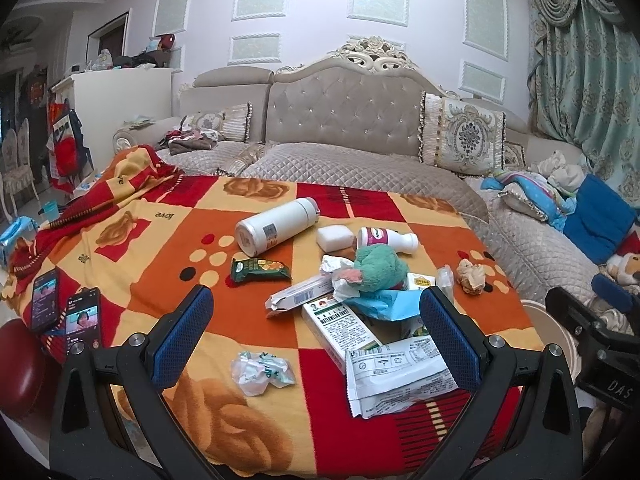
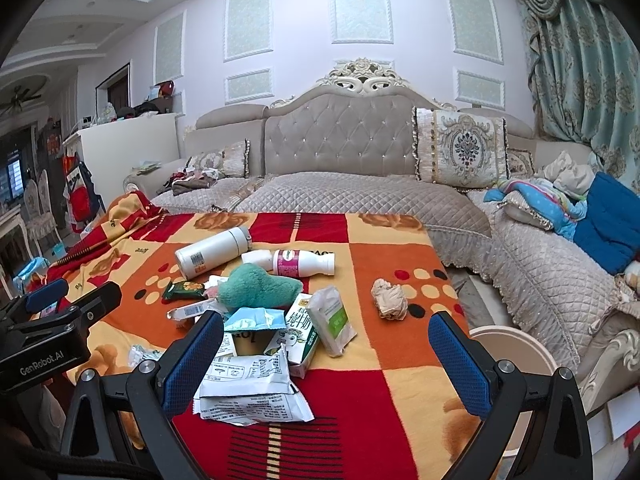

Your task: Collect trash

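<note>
Red-orange-yellow checked blanket point(image 2: 392, 264), teal plush toy point(image 2: 260, 286), white flask point(image 2: 212, 252)

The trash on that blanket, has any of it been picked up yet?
Nothing looks collected yet. Both claws, left claw and right claw, are open and empty above the blanket. Left to gather: the crumpled tissue, green snack wrapper, white printed wrapper and clear crumpled wrapper. No bin is clearly visible.

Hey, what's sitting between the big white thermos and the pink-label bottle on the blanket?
A small white block lies between the white thermos and the pink-label bottle, clearest in the left wrist view.
</note>
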Demonstrator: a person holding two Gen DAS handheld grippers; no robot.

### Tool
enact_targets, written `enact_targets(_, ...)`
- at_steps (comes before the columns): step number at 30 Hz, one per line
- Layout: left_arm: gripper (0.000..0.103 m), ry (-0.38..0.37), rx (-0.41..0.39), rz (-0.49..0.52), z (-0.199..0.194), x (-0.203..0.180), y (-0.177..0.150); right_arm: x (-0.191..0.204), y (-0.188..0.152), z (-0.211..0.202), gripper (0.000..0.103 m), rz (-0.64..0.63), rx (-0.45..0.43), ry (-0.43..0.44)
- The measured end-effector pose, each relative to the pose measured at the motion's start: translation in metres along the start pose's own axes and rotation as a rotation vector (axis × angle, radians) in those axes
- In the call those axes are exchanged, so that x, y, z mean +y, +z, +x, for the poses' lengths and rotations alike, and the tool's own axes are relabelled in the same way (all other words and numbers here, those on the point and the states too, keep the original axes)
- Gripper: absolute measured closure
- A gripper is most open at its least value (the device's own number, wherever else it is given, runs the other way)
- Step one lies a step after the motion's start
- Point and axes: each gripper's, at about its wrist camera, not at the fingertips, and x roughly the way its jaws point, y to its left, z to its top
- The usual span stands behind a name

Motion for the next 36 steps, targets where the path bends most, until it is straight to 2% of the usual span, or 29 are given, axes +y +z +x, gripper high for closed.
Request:
enact_targets(4, 0.001, -0.005, 0.007, 0.016, 0.0, -0.005, -0.003, -0.006, 0.0, -0.005, 0.001, 0.016, -0.025, -0.012)
enact_targets(8, 0.001, -0.004, -0.006, 0.027, -0.002, -0.01, -0.002, -0.007, -0.002, -0.001, 0.001, 0.035, -0.001, 0.006)
enact_targets(26, 0.001, -0.002, 0.002, 0.026, 0.002, -0.011, -0.005, -0.003, -0.005, -0.001, 0.001, 0.029, 0.006, 0.004)
enact_targets(36, 0.001, -0.002, 0.031, 0.018, 0.012, -0.005, -0.01, -0.005, -0.009, 0.007, 0.001, 0.018, 0.037, 0.005)
